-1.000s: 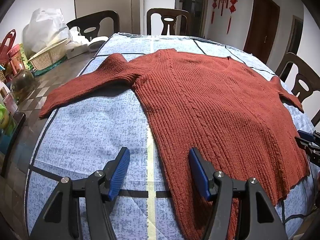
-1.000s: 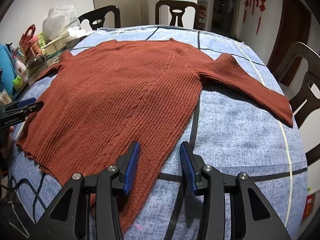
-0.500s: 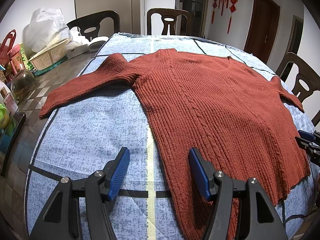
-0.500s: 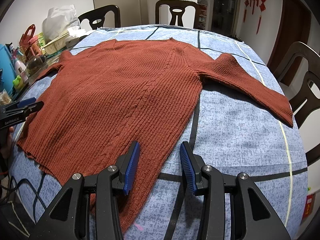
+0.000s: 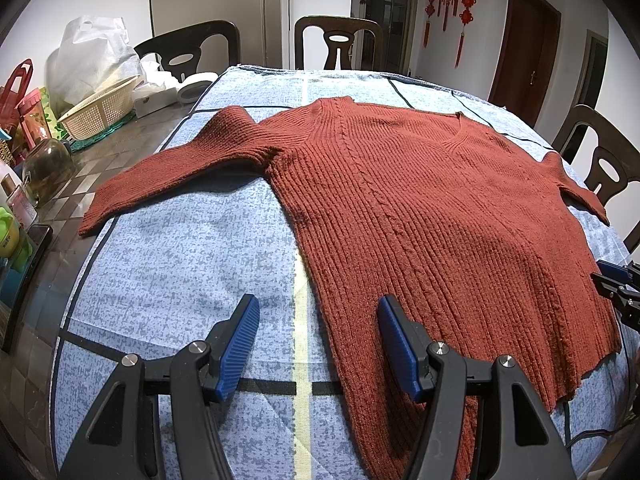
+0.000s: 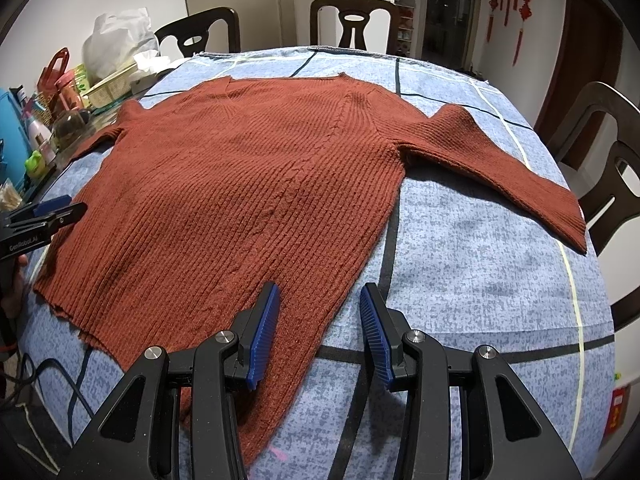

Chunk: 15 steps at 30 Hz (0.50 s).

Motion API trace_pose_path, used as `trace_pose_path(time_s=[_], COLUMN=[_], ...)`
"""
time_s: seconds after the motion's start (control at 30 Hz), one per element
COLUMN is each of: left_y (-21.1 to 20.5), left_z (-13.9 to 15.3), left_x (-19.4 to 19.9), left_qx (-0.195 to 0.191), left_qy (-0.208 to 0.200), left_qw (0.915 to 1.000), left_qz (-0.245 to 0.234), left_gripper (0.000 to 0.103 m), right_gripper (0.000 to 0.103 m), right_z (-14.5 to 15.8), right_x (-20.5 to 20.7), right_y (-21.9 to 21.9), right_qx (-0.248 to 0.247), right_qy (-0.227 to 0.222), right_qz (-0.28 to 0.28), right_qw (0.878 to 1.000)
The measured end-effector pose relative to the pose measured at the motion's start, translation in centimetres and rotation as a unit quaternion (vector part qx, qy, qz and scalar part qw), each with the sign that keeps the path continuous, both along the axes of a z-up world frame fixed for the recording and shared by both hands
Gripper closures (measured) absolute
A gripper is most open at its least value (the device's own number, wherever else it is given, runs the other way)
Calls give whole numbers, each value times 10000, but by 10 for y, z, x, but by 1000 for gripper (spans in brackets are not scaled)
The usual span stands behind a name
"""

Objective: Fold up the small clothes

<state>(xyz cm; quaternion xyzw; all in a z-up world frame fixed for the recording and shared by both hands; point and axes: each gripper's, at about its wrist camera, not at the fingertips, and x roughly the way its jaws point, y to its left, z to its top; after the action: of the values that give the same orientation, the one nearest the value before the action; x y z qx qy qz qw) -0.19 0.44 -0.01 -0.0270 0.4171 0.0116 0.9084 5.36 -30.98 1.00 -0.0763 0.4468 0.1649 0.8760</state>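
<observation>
A rust-red ribbed sweater [image 5: 420,216] lies flat and spread out on the blue patterned tablecloth [image 5: 180,272], both sleeves out to the sides. It also shows in the right wrist view [image 6: 240,200]. My left gripper [image 5: 318,312] is open and empty, low over the sweater's left hem corner. My right gripper [image 6: 318,300] is open and empty, low over the right hem corner. Each gripper's tips show at the edge of the other view, the right gripper's [image 5: 616,280] and the left gripper's [image 6: 44,216].
Clutter stands on the table's left side: a white basket [image 5: 96,114], a plastic bag [image 5: 92,60], a glass jar [image 5: 46,164] and bottles. Dark wooden chairs [image 5: 338,42] ring the table. A sleeve cuff [image 6: 568,220] reaches the table's right edge.
</observation>
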Motion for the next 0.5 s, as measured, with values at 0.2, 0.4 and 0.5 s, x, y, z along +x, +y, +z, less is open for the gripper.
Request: trace_pose_path(time_s=[0.2,0.4,0.5], left_y=[0,0,0], left_z=[0,0,0], left_x=[0,0,0], left_qx=[-1,4,6], left_qy=[1,2,2], left_qw=[10000,10000,10000], left_qz=[1,0,2], left_gripper=[38,38,38], right_gripper=[60,60,60], right_z=[0,1,2], right_x=[1,1,1], right_y=[2,1,1], right_qx=[10,3,21], right_qy=[7,18,16], right_qz=[0,-3,1], right_qw=[10000,10000,10000])
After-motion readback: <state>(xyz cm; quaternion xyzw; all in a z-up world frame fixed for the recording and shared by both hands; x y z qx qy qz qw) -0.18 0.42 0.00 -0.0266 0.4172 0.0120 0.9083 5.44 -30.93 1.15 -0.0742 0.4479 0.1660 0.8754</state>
